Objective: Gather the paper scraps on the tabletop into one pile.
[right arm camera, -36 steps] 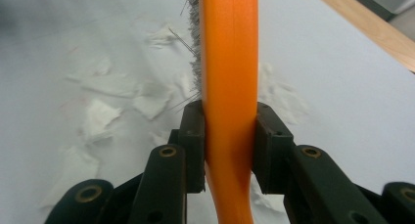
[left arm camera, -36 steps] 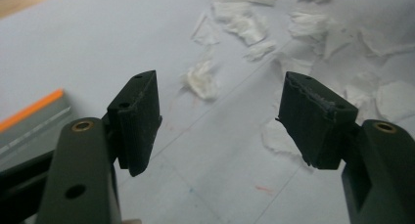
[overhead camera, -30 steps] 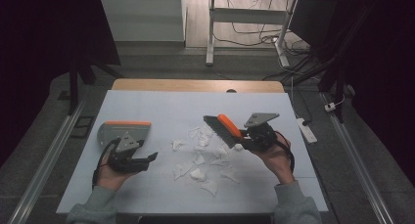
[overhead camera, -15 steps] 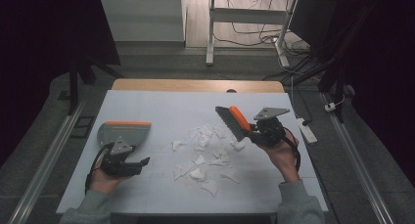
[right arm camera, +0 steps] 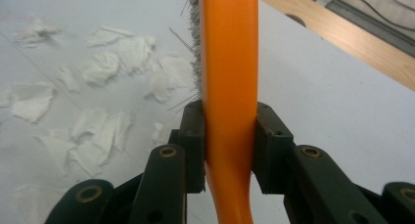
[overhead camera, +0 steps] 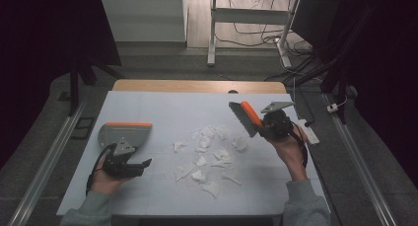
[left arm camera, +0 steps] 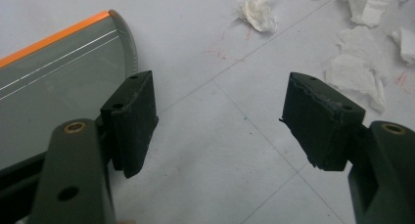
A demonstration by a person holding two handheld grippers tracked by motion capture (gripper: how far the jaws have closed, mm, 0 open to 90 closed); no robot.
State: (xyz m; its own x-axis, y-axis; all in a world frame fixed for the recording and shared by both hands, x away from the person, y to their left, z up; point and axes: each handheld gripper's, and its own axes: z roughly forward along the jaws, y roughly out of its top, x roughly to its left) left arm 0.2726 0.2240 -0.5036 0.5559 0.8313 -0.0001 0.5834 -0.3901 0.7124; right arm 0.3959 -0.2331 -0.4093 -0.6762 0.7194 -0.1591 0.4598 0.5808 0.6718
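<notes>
One brush point(overhead camera: 245, 117), one dustpan point(overhead camera: 124, 133) and about a dozen paper scraps point(overhead camera: 207, 152) share the surface point(overhead camera: 167, 105). The right tongs point(overhead camera: 263, 126) clamp the brush handle, now farther right of the scraps. The left tongs point(overhead camera: 140, 163), empty, have just been opening beside the dustpan.

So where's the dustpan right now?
In the high view the dustpan lies flat on the table's left side, just beyond the open left gripper and left of the paper scraps.
</notes>
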